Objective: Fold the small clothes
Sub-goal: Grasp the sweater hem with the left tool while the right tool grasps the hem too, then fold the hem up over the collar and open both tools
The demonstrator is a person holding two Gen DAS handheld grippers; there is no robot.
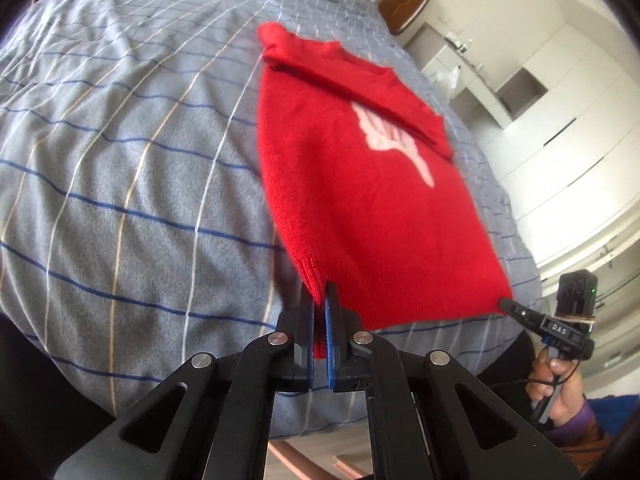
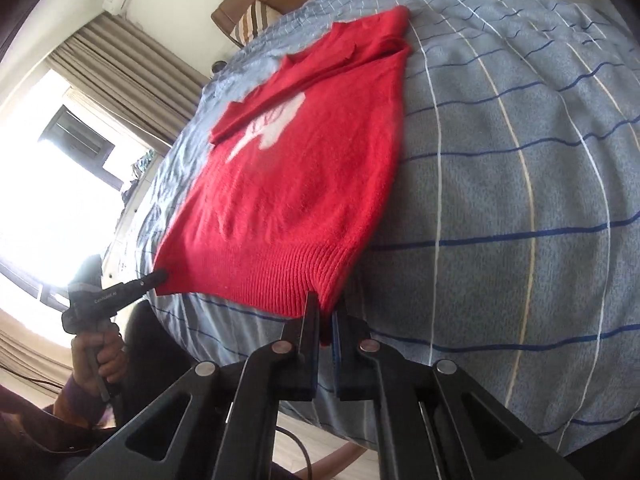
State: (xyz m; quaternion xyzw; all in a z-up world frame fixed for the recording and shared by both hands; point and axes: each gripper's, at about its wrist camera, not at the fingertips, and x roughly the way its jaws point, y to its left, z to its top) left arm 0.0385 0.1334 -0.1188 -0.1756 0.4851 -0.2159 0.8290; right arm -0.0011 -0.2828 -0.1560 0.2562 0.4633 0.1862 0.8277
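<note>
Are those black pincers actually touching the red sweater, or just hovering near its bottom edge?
Touching. In the left wrist view the left gripper pinches the red sweater hem; in the right wrist view the right gripper clamps the other hem corner.

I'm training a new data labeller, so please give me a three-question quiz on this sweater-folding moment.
1. True or false: the red knitted sweater lies on a bare wooden table.
2. Which part of the sweater do the left gripper and right gripper pinch? A) collar B) ribbed bottom hem corners C) cuffs
3. Fill in: the sleeves are folded across the ____.

Key: 1 false, it lies on the grey checked bedspread; 2 B; 3 chest.
</note>
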